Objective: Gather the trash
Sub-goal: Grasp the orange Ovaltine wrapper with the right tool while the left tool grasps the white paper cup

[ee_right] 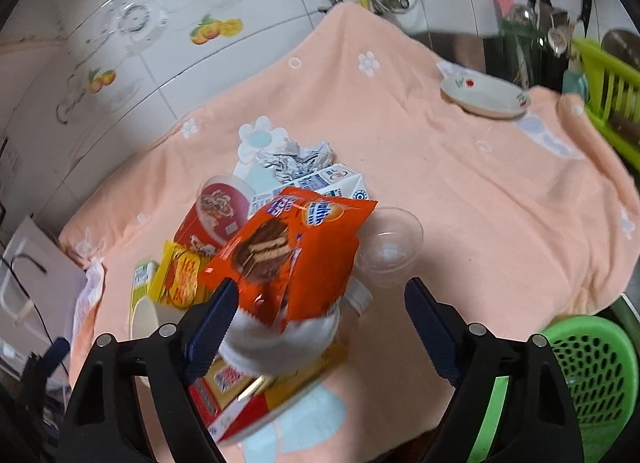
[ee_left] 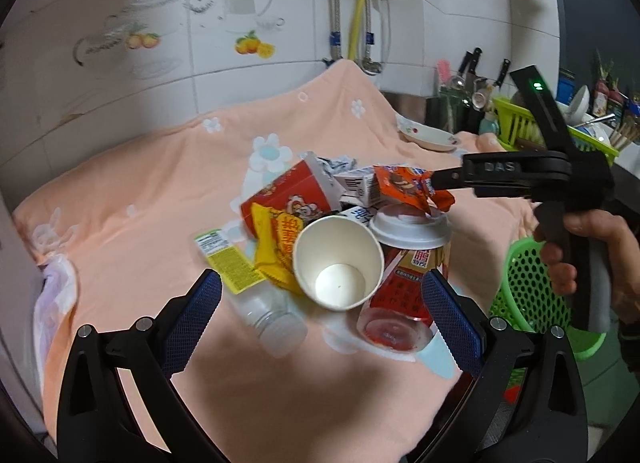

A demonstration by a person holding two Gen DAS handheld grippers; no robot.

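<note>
Seemingly "DAS" on right hand-held gripper [ee_left: 434,183]

At the centre of the frame lay a heap of trash: an orange biscuit wrapper [ee_right: 288,251] on top, a white paper cup [ee_left: 338,263] tipped on its side, a lidded red cup [ee_left: 408,247], a yellow packet [ee_left: 276,247] and a white carton [ee_right: 332,183].

Peach cloth [ee_left: 160,167] with pale blue-and-white flowers; orange biscuit wrapper [ee_right: 288,247]; white paper cup [ee_left: 338,259]; yellow wrapper [ee_left: 276,247] with red print; green perforated basket [ee_right: 592,375]; blue-padded black grippers
</note>
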